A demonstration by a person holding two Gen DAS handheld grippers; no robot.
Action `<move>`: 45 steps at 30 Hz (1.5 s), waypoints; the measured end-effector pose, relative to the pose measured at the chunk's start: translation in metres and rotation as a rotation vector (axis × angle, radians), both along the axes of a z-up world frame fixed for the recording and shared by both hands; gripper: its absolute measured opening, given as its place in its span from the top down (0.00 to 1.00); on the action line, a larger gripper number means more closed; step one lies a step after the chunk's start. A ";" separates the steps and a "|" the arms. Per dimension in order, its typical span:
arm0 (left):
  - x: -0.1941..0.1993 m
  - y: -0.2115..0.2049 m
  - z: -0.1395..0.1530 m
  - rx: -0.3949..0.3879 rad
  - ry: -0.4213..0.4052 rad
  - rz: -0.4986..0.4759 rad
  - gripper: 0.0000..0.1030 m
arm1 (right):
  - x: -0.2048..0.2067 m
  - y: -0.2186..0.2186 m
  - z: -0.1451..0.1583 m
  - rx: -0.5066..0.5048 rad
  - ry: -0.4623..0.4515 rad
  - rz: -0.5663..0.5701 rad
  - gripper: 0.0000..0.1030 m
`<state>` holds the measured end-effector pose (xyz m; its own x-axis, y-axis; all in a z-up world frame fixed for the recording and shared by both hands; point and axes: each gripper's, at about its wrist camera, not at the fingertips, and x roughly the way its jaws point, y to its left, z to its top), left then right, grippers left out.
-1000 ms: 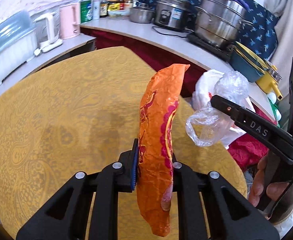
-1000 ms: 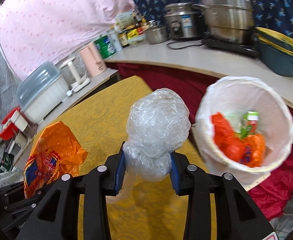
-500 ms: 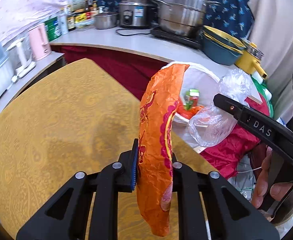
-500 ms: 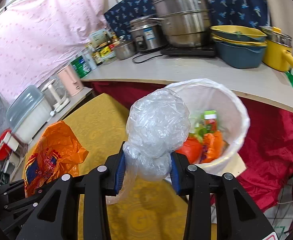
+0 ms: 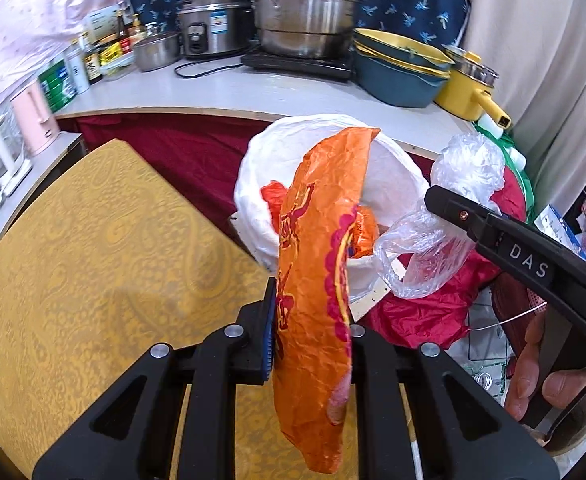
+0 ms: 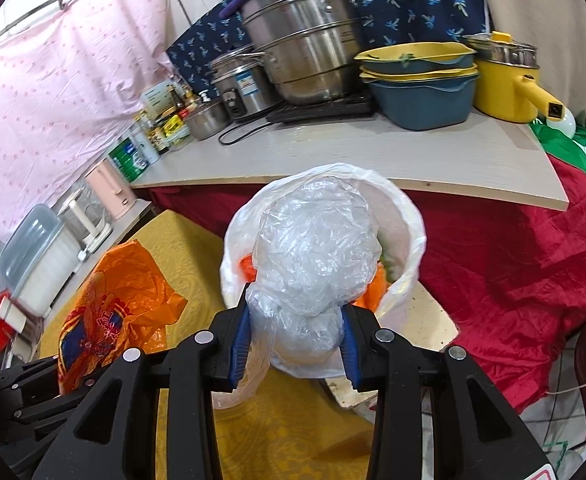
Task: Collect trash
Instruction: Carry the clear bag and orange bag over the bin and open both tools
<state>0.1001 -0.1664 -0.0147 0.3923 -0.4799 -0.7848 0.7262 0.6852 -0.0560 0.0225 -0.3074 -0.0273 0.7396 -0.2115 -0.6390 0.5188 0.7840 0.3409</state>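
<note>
My left gripper (image 5: 311, 332) is shut on a crumpled orange snack wrapper (image 5: 321, 248) that stands upright between its pads. The same orange wrapper (image 6: 113, 312) shows at the left of the right wrist view. My right gripper (image 6: 297, 336) is shut on a ball of clear plastic film (image 6: 313, 256); in the left wrist view that clear plastic (image 5: 445, 236) hangs from the right gripper's black finger (image 5: 493, 228). Just ahead of both stands a bin lined with a white bag (image 5: 261, 184), with orange scraps inside. In the right wrist view the white-lined bin (image 6: 405, 240) sits right behind the plastic ball.
The yellow patterned table (image 5: 93, 248) lies below and to the left. A white counter (image 6: 373, 152) behind the bin carries steel pots (image 6: 309, 40), stacked basins (image 6: 421, 84), a yellow pot (image 6: 509, 80) and bottles. Red cloth (image 6: 513, 272) hangs under the counter. A hand (image 5: 541, 384) holds the right gripper.
Both grippers have swept sideways off the table toward the bin, each keeping its load. The bin has come from the right edge to the middle of both views.
</note>
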 end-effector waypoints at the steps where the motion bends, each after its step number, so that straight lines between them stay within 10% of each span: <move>1: 0.000 -0.004 -0.001 0.002 0.001 -0.005 0.84 | 0.000 -0.003 -0.001 0.001 0.001 -0.004 0.65; 24: 0.052 -0.099 -0.016 0.029 -0.002 -0.081 0.81 | 0.050 -0.071 -0.021 0.003 0.028 -0.038 0.64; 38: 0.095 -0.099 -0.003 -0.047 -0.011 0.011 0.24 | 0.077 -0.089 -0.020 0.020 0.008 -0.053 0.44; 45: 0.096 -0.076 0.005 -0.056 -0.028 0.049 0.22 | 0.077 -0.078 -0.006 -0.003 -0.007 -0.040 0.41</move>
